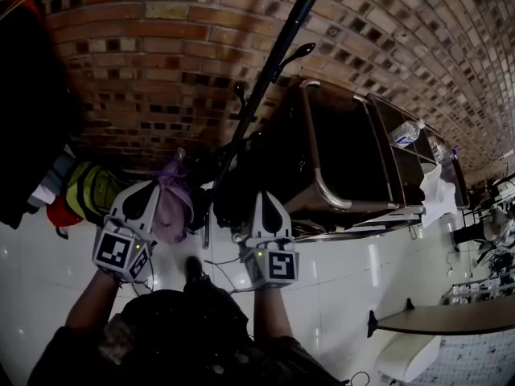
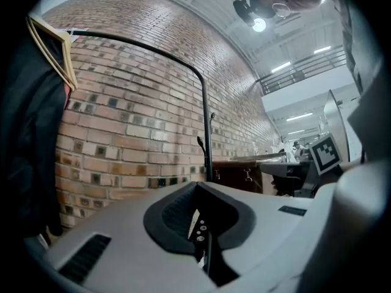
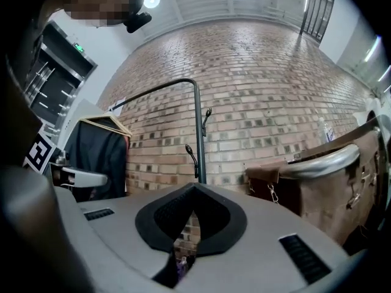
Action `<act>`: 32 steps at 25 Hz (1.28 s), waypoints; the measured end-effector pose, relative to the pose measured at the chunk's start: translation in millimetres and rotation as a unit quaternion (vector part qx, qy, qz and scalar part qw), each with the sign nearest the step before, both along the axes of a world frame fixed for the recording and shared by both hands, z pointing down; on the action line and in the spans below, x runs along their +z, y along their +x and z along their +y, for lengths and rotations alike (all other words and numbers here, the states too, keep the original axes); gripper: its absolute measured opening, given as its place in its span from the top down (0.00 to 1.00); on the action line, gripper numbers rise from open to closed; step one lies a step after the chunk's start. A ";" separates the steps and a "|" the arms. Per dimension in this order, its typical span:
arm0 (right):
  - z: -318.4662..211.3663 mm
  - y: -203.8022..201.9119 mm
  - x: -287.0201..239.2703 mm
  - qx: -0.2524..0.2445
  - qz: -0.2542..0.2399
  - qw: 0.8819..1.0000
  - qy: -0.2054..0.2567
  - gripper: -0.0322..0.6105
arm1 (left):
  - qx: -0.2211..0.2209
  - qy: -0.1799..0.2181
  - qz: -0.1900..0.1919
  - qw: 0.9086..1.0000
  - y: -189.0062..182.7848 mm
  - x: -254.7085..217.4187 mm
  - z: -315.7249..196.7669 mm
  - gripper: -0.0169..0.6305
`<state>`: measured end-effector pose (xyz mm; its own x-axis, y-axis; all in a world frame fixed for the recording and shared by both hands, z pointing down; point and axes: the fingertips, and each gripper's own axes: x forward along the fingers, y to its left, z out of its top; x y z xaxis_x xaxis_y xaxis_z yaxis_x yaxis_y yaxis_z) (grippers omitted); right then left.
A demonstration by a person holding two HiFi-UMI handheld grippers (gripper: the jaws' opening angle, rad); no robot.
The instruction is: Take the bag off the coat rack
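Observation:
The black coat rack pole (image 1: 273,63) slants up through the middle of the head view, with curved hooks (image 1: 298,52) on it, in front of a brick wall. A purple bag (image 1: 170,203) hangs low by the pole, between my two grippers. My left gripper (image 1: 153,186) is just left of the bag, its jaws shut with nothing in them. My right gripper (image 1: 266,196) is right of the pole, also shut and holding nothing. The pole (image 2: 208,133) stands ahead of the left gripper (image 2: 197,185). In the right gripper view the pole (image 3: 198,133) rises straight beyond my right gripper (image 3: 195,187).
A brown cart with a metal frame (image 1: 338,151) stands right of the rack, with a water bottle (image 1: 406,133) on shelves behind. A black garment (image 1: 24,95) on a wooden hanger (image 2: 52,41) is at the left, above a yellow-green item (image 1: 90,190). A table edge (image 1: 451,318) is lower right.

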<state>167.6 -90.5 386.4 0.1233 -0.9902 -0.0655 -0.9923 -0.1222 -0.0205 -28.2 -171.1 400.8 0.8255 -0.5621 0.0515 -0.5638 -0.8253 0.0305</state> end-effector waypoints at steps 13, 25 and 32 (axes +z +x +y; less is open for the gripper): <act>-89.6 52.2 77.4 -0.084 -0.015 0.993 -0.078 0.81 | -0.037 -0.003 -0.010 0.999 76.7 23.8 -57.4 0.91; -149.5 70.6 135.0 -0.139 -0.042 0.983 -0.109 0.72 | -0.056 -0.015 -0.005 0.998 111.1 44.5 -81.6 0.91; -170.4 68.1 152.9 -0.134 -0.027 0.980 -0.146 0.72 | -0.047 -0.025 -0.009 0.999 107.9 50.1 -95.5 0.91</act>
